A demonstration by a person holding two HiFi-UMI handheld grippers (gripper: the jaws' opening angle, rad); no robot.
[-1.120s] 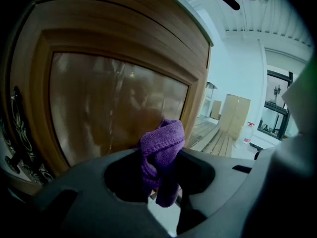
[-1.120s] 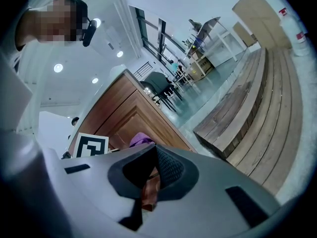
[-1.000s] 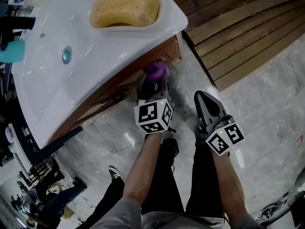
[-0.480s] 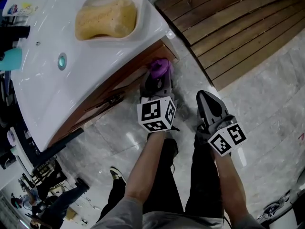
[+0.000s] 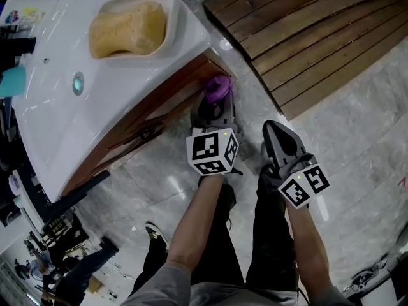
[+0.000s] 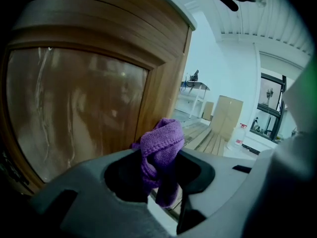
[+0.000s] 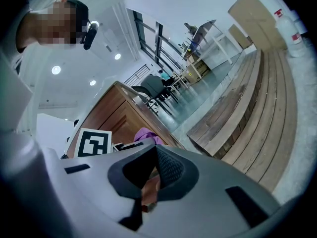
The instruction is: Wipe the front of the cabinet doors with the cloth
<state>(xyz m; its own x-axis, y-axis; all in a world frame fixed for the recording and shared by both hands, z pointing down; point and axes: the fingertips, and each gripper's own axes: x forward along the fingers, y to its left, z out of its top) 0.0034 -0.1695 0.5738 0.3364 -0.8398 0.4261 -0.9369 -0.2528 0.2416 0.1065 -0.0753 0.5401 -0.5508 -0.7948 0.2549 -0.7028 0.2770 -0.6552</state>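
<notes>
A purple cloth is bunched between the jaws of my left gripper, which is shut on it. The cloth is pressed against the brown wooden cabinet near its right end, under the white sink top. In the left gripper view the cloth sits by the door's right frame strip, beside the glossy door panel. My right gripper hangs to the right over the floor, away from the cabinet. Its jaws are shut with nothing between them.
A yellow sponge-like block lies in a basin on the sink top. A slatted wooden platform stands on the floor to the right of the cabinet. The grey marble floor lies below, with my legs and a shoe.
The left gripper has slid the cloth along the cabinet front toward its right corner. The head view has shifted, so the sink sits further left. The right gripper has barely moved.
</notes>
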